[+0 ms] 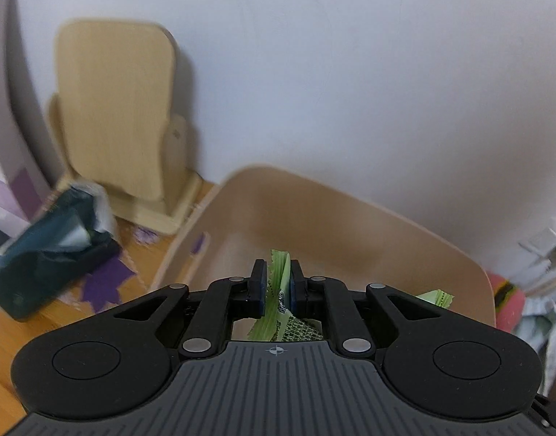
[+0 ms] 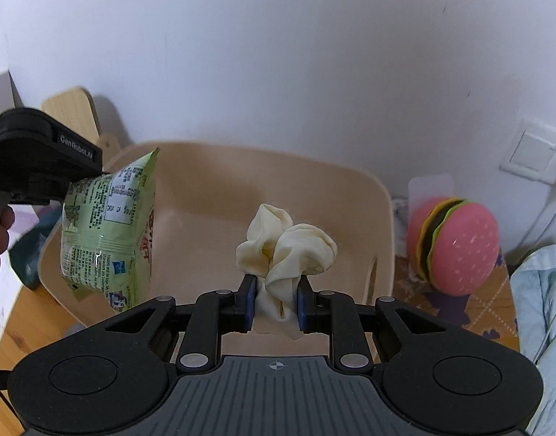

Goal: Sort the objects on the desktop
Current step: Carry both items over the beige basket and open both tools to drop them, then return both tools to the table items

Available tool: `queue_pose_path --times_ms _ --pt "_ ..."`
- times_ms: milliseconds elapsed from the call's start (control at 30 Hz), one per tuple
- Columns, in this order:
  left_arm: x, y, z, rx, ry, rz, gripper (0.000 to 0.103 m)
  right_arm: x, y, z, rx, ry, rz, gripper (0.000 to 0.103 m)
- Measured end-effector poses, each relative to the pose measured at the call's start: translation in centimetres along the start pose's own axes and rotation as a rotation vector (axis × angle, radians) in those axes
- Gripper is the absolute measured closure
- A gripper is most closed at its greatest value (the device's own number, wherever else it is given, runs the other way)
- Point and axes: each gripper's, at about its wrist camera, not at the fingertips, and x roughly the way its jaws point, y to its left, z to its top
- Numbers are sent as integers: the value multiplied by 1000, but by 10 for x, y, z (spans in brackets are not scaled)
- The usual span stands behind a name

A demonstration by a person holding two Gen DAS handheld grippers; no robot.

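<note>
My left gripper (image 1: 278,272) is shut on a light green snack packet (image 1: 283,312) and holds it over the left side of a beige plastic bin (image 1: 350,218). The right wrist view shows the same packet (image 2: 107,232) hanging from the left gripper (image 2: 92,178) above the bin (image 2: 205,189). My right gripper (image 2: 277,287) is shut on a cream fabric scrunchie (image 2: 289,250) and holds it over the bin's middle.
A pink burger-shaped toy (image 2: 456,247) stands right of the bin on the wooden desk (image 2: 488,312). A wooden stand (image 1: 118,127) leans at the wall to the left. A dark teal packet (image 1: 45,250) lies left of the bin. Light blue cloth (image 2: 543,309) lies far right.
</note>
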Motion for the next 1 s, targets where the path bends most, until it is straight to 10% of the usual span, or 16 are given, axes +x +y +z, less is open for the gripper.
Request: queue_pose_path --times_ms 267,467,1000 --pt "-5 13 3 -29 -13 -23 36 3 6 -10 -31 4 -47 25" --pt "-25 17 6 -6 -21 -38 35 -14 -3 -11 3 -29 -59 5" --pt "-91 44 -36 262 -46 -11 30 -73 -1 -55 52 -69 -69 0"
